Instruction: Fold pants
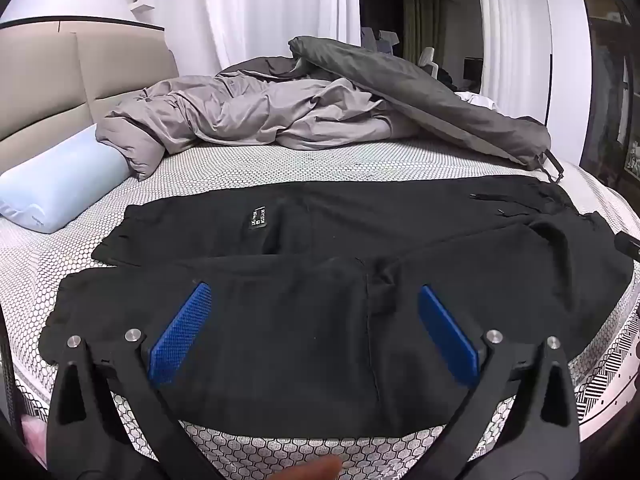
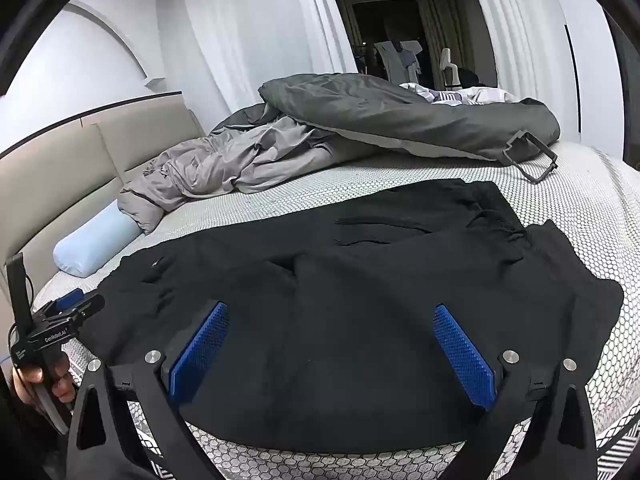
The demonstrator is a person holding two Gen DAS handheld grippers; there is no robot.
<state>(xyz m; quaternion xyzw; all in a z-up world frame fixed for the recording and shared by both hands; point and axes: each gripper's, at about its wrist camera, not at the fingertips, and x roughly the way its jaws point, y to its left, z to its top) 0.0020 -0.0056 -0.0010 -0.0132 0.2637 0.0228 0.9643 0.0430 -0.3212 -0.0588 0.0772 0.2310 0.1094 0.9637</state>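
A pair of black, soft-fabric pants (image 1: 320,248) lies spread out flat across the near part of a bed whose white mattress cover (image 1: 248,168) is printed with a small honeycomb pattern; the two legs run toward the left of the left wrist view, one behind the other, and the waistband end with its drawstrings sits to the right. A small black label with pale lettering (image 1: 257,218) shows on the far leg. The left gripper (image 1: 314,300), with its blue textured pads (image 1: 180,332) on black fingers, hangs over the near leg with its jaws spread wide and nothing clamped between them. The right gripper (image 2: 330,322) hangs likewise over the pants nearer the waist end, its blue pads (image 2: 464,356) standing wide apart and clear of the cloth as far as the fisheye view lets one judge. In the right wrist view the left gripper's black handle shows at the left edge, held in a person's hand (image 2: 44,380). Beyond the pants lie a rumpled light grey duvet (image 1: 240,116) and a darker grey quilted cover (image 1: 432,96), with a pale blue bolster pillow (image 1: 64,184) against the beige padded headboard (image 1: 60,80). White curtains (image 1: 264,4) hang behind the bed.
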